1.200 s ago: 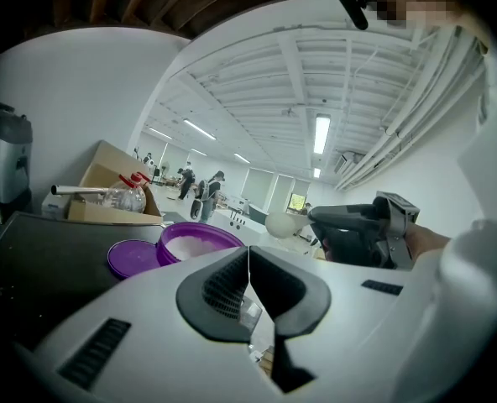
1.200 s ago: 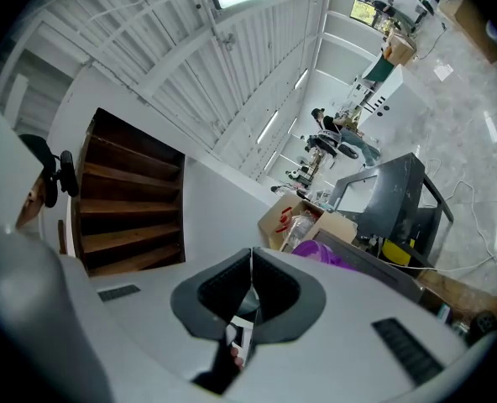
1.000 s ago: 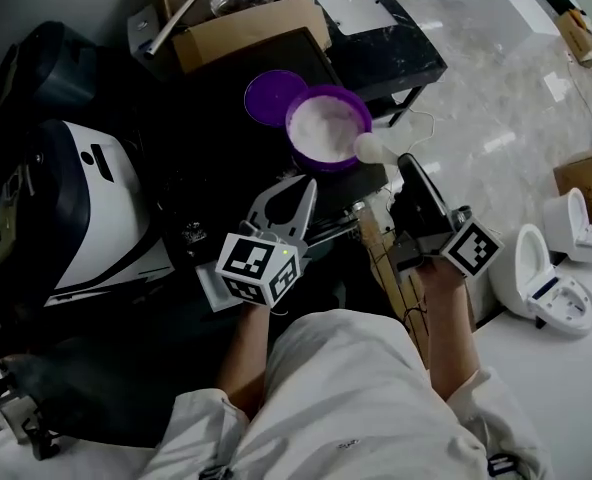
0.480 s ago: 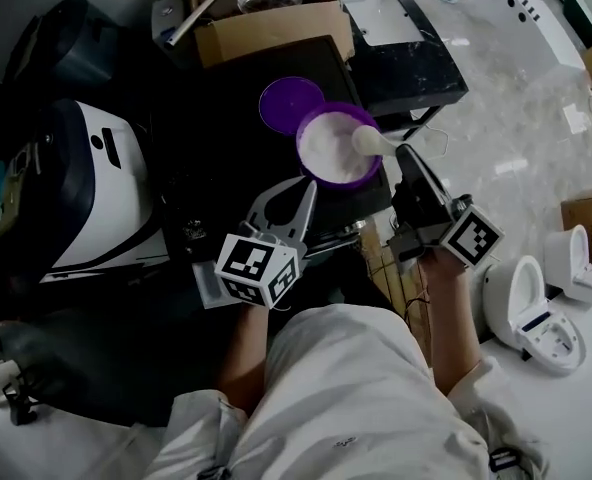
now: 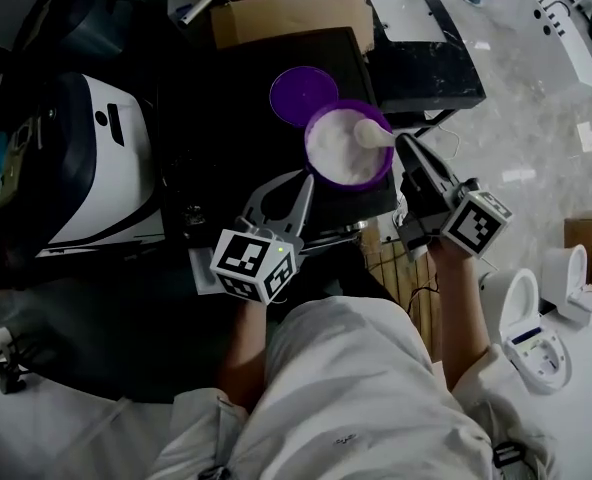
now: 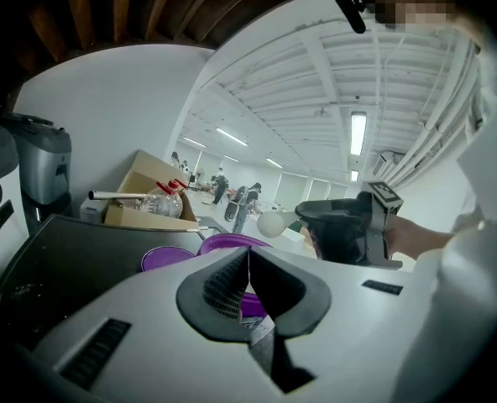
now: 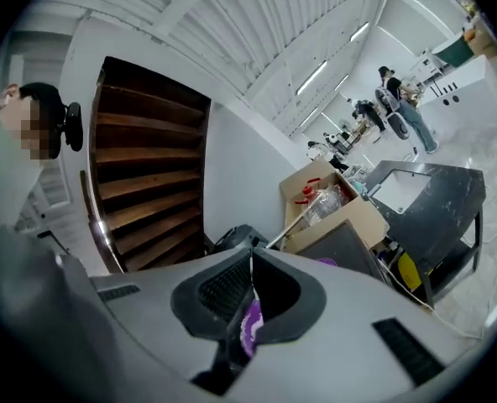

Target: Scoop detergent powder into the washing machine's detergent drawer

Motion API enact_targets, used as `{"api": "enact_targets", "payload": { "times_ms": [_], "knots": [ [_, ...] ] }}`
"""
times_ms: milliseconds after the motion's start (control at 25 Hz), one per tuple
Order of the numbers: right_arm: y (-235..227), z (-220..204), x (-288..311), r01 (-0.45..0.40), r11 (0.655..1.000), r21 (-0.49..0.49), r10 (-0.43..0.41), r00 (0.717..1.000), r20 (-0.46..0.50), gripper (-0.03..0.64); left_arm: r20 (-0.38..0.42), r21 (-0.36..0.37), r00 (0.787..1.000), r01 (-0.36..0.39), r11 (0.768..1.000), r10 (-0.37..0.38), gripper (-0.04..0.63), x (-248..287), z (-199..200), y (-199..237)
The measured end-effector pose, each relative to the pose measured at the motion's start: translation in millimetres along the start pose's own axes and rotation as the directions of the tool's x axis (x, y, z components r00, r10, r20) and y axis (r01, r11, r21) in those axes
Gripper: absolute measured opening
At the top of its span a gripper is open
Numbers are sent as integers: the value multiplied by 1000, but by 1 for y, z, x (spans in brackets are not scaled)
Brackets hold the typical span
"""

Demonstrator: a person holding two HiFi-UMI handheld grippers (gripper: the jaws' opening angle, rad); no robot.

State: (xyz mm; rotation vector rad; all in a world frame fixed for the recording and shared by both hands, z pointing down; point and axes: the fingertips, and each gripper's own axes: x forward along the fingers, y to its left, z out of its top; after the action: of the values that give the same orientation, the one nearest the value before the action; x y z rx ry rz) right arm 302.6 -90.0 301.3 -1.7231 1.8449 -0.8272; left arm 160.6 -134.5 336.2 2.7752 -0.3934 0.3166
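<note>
The right tongs (image 5: pixel 404 146) are clamped on the handle of a white scoop (image 5: pixel 369 134). Its bowl is held over the white detergent powder (image 5: pixel 338 158) in an open purple tub (image 5: pixel 348 186) just ahead of them. Whether the bowl touches the powder cannot be told. The left tongs (image 5: pixel 302 183) are pressed together with nothing between them, near the tub's left side. A purple lid (image 5: pixel 302 90) is laid flat on the dark bench (image 5: pixel 226 98) beyond the left tongs, just beside the tub.
</note>
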Motion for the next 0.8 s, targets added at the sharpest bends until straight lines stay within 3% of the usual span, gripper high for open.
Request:
{"api": "enact_targets", "payload": {
  "times_ms": [400, 800],
  "knots": [
    [-14, -16, 29, -8, 985, -170, -25, 982, -189, 11, -5, -15, 998, -62, 998, 62, 20, 4, -4, 8],
    [-25, -43, 55, -11, 932, -363, -130, 924, -360, 11, -2, -18, 997, -79, 997, 79, 20, 9, -3, 17]
  ]
}}
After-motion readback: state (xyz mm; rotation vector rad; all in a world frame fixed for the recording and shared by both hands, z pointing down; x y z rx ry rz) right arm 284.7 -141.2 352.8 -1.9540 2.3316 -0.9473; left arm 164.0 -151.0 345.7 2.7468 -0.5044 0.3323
